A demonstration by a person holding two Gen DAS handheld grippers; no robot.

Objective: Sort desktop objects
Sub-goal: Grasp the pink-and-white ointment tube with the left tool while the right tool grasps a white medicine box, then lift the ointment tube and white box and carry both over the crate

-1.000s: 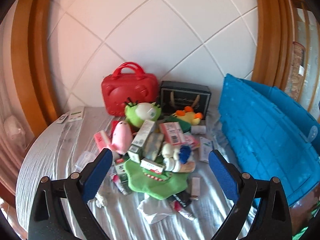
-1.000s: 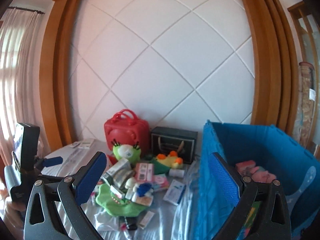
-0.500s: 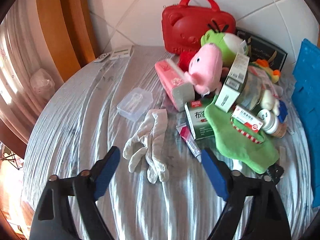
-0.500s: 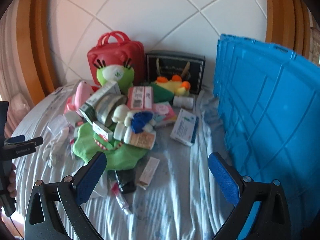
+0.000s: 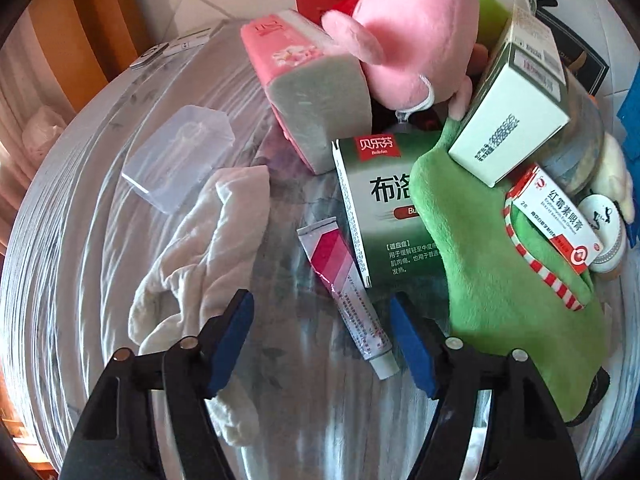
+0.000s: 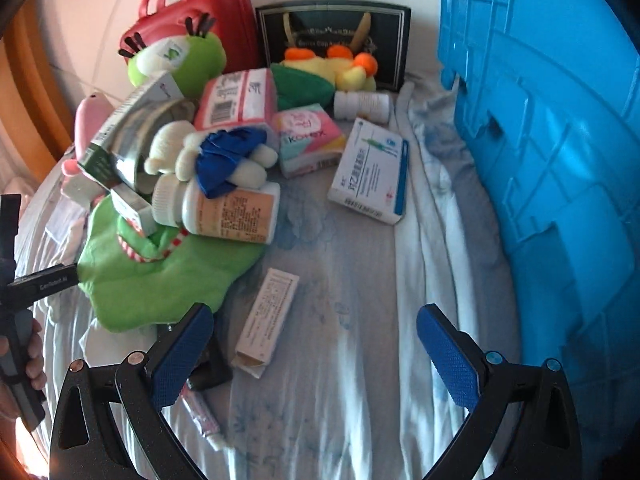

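My left gripper (image 5: 322,320) hangs low over the cloth-covered surface, jaws closing. A pink-striped ointment tube (image 5: 344,284) lies between them, and neither pad touches it. A white glove (image 5: 208,248) lies beside the left finger, and a green medicine box (image 5: 376,208) sits just beyond the tube. My right gripper (image 6: 314,344) stands open over a slim white carton (image 6: 268,316) that lies near its left finger. The pile holds a green plush (image 6: 160,276), a pill bottle (image 6: 228,212), a pink pig plush (image 5: 416,28) and several boxes.
A big blue crate (image 6: 560,160) walls off the right side. A red case (image 6: 192,20) and a black box (image 6: 332,36) stand at the back. A clear plastic case (image 5: 180,156) lies at the left, a blue-white medicine box (image 6: 372,172) near the crate.
Both grippers have dropped toward the surface and tipped downward. The left one swung over the glove and tube, and its jaws have narrowed. The right jaws kept their width.
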